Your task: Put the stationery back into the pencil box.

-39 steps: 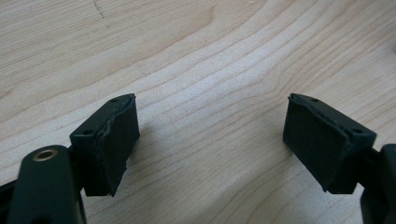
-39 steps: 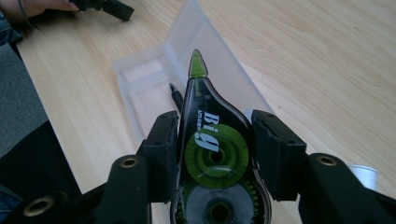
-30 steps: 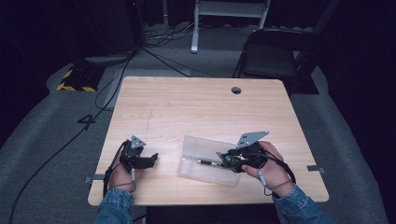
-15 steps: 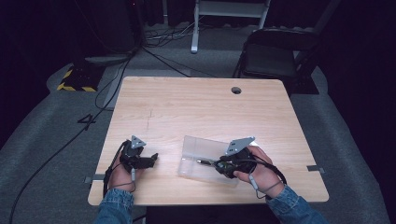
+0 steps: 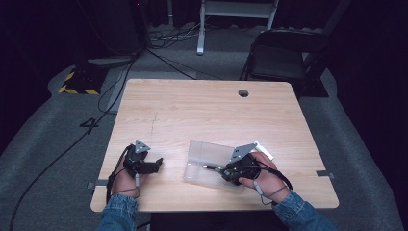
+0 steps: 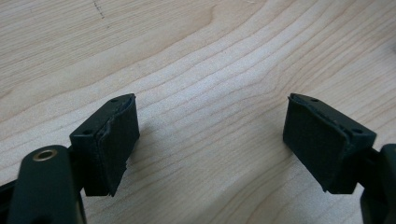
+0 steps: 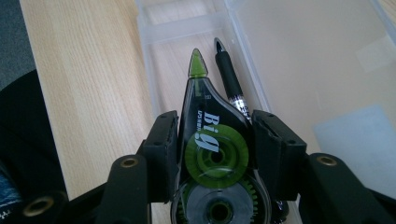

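At the left of the high view, near the front edge of the table (image 5: 202, 110), the person's left hand (image 5: 126, 180) holds the left gripper (image 5: 158, 164) low over the bare wood, pointing toward the right. In the left gripper view its two black fingers (image 6: 116, 140) stand apart with a clear gap between the pads. Nothing lies between them, and wood grain alone shows in the gap. To the right, well apart from that gripper, a clear plastic case (image 5: 204, 156) lies open and flat on the table near the front edge. In the right gripper view the case (image 7: 303, 70) shows a narrow trough along one side, and a black pen (image 7: 229, 70) lies in it lengthwise, its tip pointing away from the camera. Just beside the pen, on its left in that view, is a black correction tape dispenser (image 7: 210, 135) with green wheels and a green pointed tip, marked "Big". It is over the same trough, its tip pointing the same way as the pen's. Whether it rests on the case floor or hangs just above it I cannot tell. The right gripper (image 7: 215, 126) has its fingers (image 7: 161, 140) closed on the dispenser's body, one pad pressed against each side. In the high view the right hand (image 5: 262, 180) holds that gripper (image 5: 226, 172) at the case's right end, pointing left.
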The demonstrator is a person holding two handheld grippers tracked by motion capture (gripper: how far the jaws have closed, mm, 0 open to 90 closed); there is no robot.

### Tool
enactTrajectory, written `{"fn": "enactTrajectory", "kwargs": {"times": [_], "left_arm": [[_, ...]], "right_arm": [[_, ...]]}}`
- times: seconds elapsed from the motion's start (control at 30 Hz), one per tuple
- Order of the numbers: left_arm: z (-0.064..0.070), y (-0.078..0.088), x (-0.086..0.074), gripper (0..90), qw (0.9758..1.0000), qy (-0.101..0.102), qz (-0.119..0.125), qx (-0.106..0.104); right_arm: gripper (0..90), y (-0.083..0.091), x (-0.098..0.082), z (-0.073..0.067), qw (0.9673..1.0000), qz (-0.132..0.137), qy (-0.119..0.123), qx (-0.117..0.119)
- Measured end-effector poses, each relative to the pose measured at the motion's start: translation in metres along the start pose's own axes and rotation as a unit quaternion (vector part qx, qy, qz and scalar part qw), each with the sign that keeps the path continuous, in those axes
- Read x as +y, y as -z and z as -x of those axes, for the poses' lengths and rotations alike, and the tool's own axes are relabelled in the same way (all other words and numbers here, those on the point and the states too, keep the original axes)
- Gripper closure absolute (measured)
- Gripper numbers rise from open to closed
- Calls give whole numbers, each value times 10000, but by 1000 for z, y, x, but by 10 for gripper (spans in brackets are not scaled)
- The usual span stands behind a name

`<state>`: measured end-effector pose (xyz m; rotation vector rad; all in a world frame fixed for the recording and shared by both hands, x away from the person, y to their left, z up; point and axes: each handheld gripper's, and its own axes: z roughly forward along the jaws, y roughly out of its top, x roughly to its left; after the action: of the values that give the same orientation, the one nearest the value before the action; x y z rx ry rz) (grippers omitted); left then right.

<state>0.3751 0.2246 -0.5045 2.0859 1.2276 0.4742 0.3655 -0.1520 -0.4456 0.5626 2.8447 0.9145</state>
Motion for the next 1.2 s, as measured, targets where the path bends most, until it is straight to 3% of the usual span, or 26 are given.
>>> {"fn": "enactTrajectory", "kwargs": {"times": [0.27,1.2], "left_arm": [[0,0,0,189,10000,7,4,-2],[0,0,0,189,10000,5,4,-2]], "right_arm": [[532,-2,-4,4,9998,-55,141,97],[529,-6,-9,9,9991,-250,145,309]]}}
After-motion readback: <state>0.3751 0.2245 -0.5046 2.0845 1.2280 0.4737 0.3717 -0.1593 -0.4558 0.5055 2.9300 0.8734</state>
